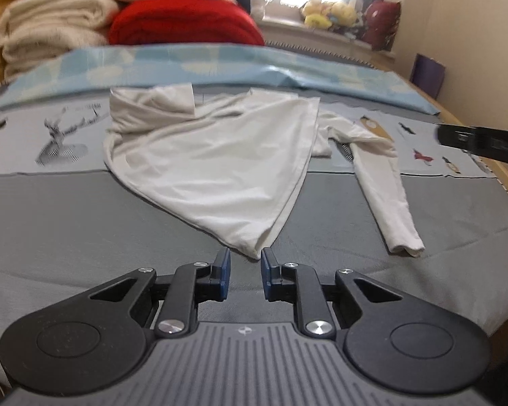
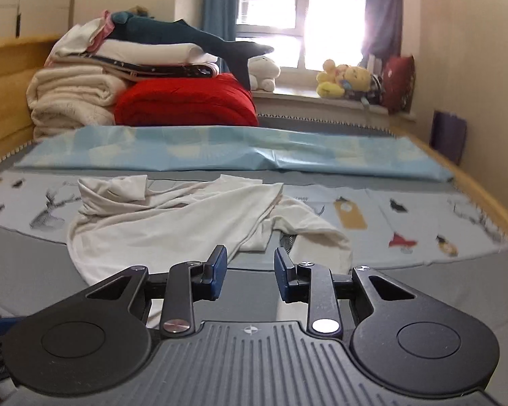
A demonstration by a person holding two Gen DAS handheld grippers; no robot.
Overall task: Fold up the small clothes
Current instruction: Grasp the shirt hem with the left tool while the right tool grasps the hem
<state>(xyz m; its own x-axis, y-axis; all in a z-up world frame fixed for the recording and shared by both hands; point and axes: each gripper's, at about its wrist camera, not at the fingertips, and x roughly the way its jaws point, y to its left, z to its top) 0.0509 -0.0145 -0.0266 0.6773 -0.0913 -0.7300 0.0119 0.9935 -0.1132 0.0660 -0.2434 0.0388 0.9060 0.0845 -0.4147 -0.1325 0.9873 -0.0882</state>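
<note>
Fingers (image 1: 227, 272) of left gripper (image 1: 245, 258) narrow, gap empty, tips just short of shirt (image 1: 213, 165) hem corner | shirt spread on bed (image 1: 67, 230), one sleeve (image 1: 389, 196) trailing right | right view: right gripper (image 2: 250, 258) fingers (image 2: 218, 270) partly apart, holding nothing, shirt (image 2: 159, 230) just beyond, crumpled on bed (image 2: 17, 264)

white shirt (image 1: 213, 169): soft matt cloth, lightly creased
bed cover (image 1: 67, 223): grey woven cloth, matt
blue sheet (image 2: 220, 149): smooth, faintly glossy, possibly plastic
left gripper (image 1: 245, 272): matt black plastic, shiny metal rivets
bed frame (image 2: 3, 57): wood
</note>
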